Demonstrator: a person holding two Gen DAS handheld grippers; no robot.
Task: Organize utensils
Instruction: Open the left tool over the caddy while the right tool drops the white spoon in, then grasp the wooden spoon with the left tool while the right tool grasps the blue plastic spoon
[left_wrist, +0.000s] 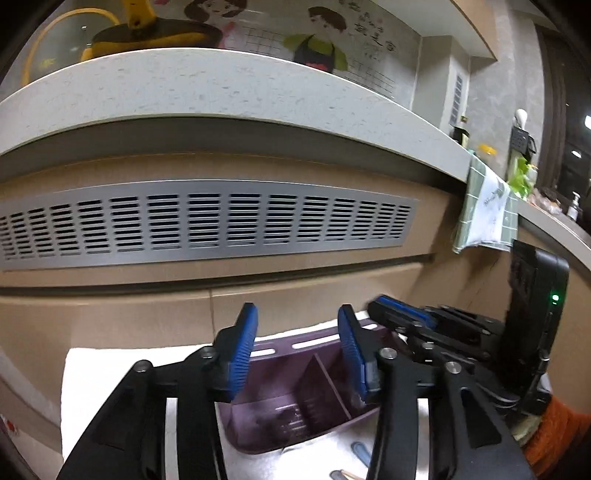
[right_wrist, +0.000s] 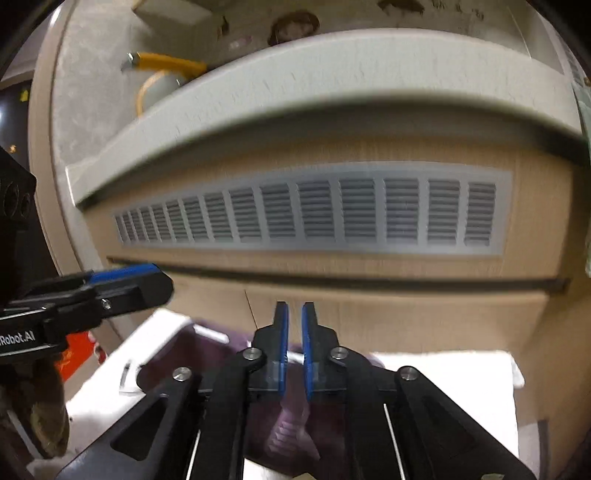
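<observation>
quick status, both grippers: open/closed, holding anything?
Left gripper: open, nothing held, above the purple utensil caddy.
Right gripper: nearly closed, narrow gap; nothing visible between the pads, though blur keeps it uncertain.

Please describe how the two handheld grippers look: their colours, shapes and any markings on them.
Both grippers, left gripper and right gripper, have black angular linkage arms joined by round silver bolts. Their jaws carry flat blue ribbed pads. In the right wrist view, the left gripper's body shows white lettering ending in "Robot.AI". In the left wrist view, a black module on the right gripper shows a small green light.
</observation>
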